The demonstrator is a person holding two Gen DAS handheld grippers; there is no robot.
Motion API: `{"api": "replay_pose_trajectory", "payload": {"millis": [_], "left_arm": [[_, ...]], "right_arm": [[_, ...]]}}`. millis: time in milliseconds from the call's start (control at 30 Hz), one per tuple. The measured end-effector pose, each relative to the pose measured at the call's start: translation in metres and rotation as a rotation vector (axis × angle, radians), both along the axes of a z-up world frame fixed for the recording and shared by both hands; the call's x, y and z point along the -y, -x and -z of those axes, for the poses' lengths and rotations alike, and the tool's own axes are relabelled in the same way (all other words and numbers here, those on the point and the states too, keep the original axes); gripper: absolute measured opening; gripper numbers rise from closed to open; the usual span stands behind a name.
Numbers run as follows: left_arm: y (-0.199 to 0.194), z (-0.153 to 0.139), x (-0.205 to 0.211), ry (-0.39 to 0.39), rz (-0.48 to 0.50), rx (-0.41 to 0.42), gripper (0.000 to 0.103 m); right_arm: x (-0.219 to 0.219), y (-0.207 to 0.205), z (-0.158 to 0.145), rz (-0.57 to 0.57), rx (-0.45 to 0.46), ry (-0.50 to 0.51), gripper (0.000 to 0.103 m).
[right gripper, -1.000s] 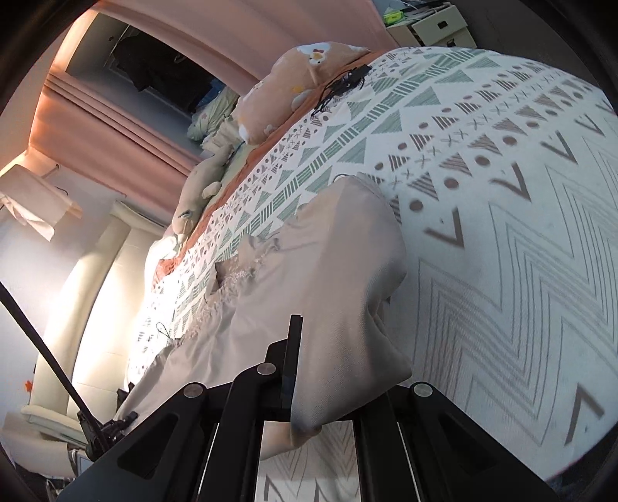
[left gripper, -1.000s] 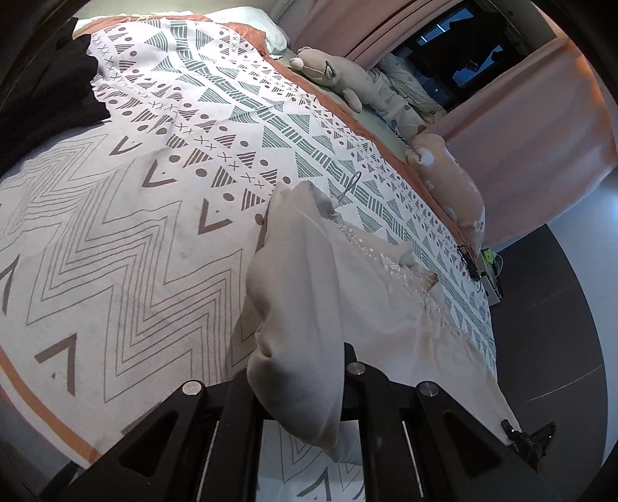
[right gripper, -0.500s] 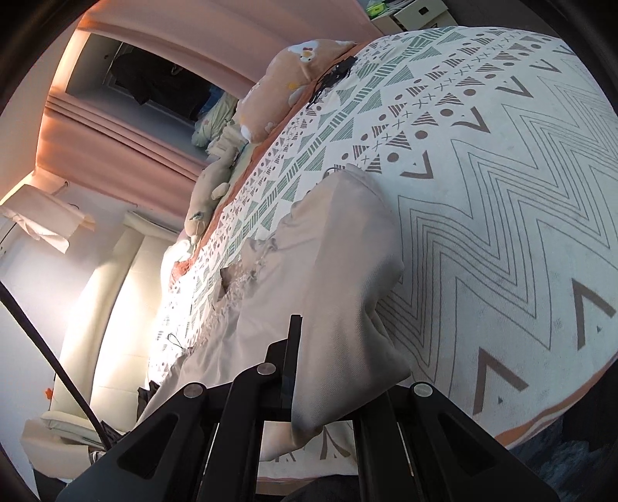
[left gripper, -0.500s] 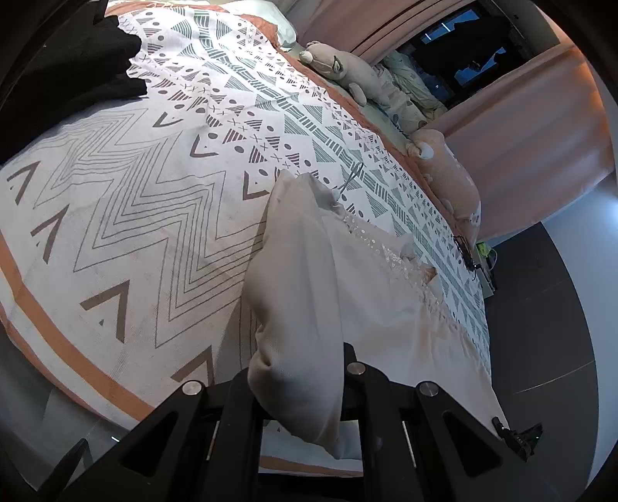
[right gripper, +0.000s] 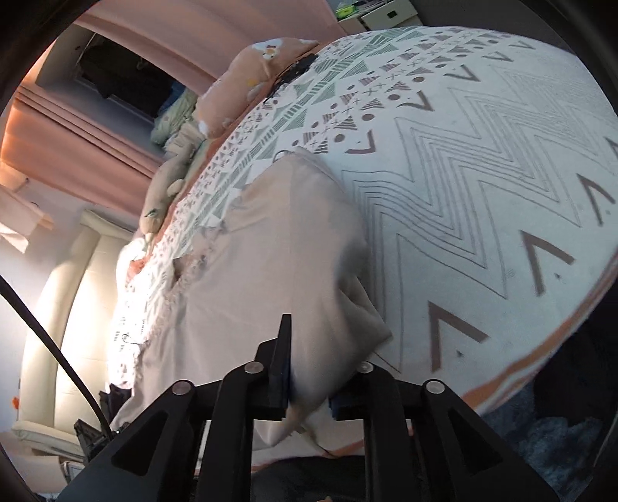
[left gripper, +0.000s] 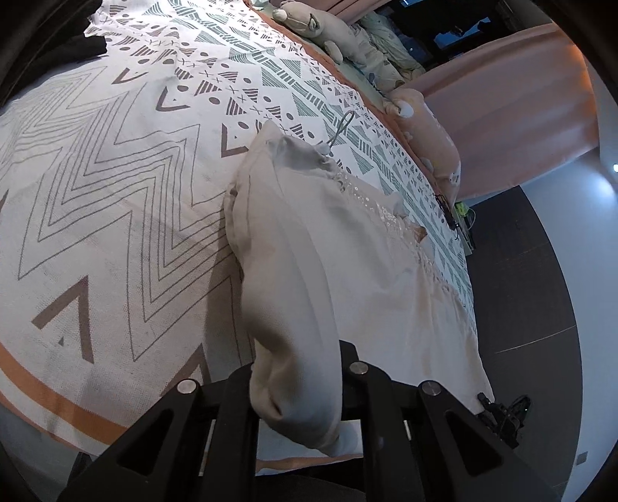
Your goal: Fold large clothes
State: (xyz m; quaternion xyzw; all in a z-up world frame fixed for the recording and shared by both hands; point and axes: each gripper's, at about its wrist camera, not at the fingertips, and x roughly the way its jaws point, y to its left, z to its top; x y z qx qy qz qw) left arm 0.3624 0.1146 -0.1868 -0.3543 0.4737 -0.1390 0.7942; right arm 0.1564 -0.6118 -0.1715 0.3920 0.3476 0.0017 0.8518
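Observation:
A large cream garment [left gripper: 309, 251] with a sequined neckline lies folded on the patterned bedspread [left gripper: 116, 193], its near edge reaching the bed's front. My left gripper [left gripper: 299, 365] still pinches a thick fold of it, though its jaws are starting to open. In the right wrist view the same garment [right gripper: 270, 251] runs from the bedspread [right gripper: 483, 173] down to my right gripper [right gripper: 314, 359]. Its jaws are opening; the blurred cloth corner hangs loose between the fingers, and a blue pad shows beside it.
Plush toys [left gripper: 309, 27] and pillows [right gripper: 262, 77] line the far side of the bed before pink curtains [left gripper: 502, 96]. A black garment [left gripper: 77, 42] lies at the far left. The bedspread's orange border [left gripper: 58, 401] marks the near edge. A cream sofa [right gripper: 58, 309] stands alongside.
Both grippers have sunk toward the bed's near edge, laying the folded cloth down. The right jaws have parted and the cloth corner is slipping loose; the left still pinches.

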Motion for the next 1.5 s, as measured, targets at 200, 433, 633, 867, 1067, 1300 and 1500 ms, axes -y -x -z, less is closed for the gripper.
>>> {"api": "replay_pose_trajectory", "payload": {"millis": [200,433,633,867,1067,1300,1500], "left_arm": [[0.012,0.024,-0.005,0.017,-0.025,-0.054,0.012],[0.028,0.039,-0.008,0.064,-0.047,-0.085,0.062],[0.035,0.032,0.002,0.048,-0.053,-0.052,0.083],[0.046,0.03,0.004,0.057,-0.118,-0.033,0.083],[0.049,0.036,0.002,0.11,-0.2,-0.014,0.083],[0.053,0.042,-0.005,0.175,-0.298,-0.019,0.076],[0.055,0.042,0.0,0.178,-0.371,-0.005,0.075]], "right_arm": [[-0.003,0.023,-0.024,0.073,-0.016,0.097,0.089],[-0.044,0.045,-0.076,0.15,0.071,0.262,0.089],[-0.105,0.028,-0.1,0.0,0.14,0.321,0.089],[-0.196,-0.008,-0.097,-0.217,0.152,0.381,0.089],[-0.25,-0.059,-0.101,-0.388,0.135,0.465,0.074],[-0.272,-0.143,-0.09,-0.519,0.04,0.505,0.069],[-0.295,-0.223,-0.071,-0.562,-0.044,0.559,0.069]]}}
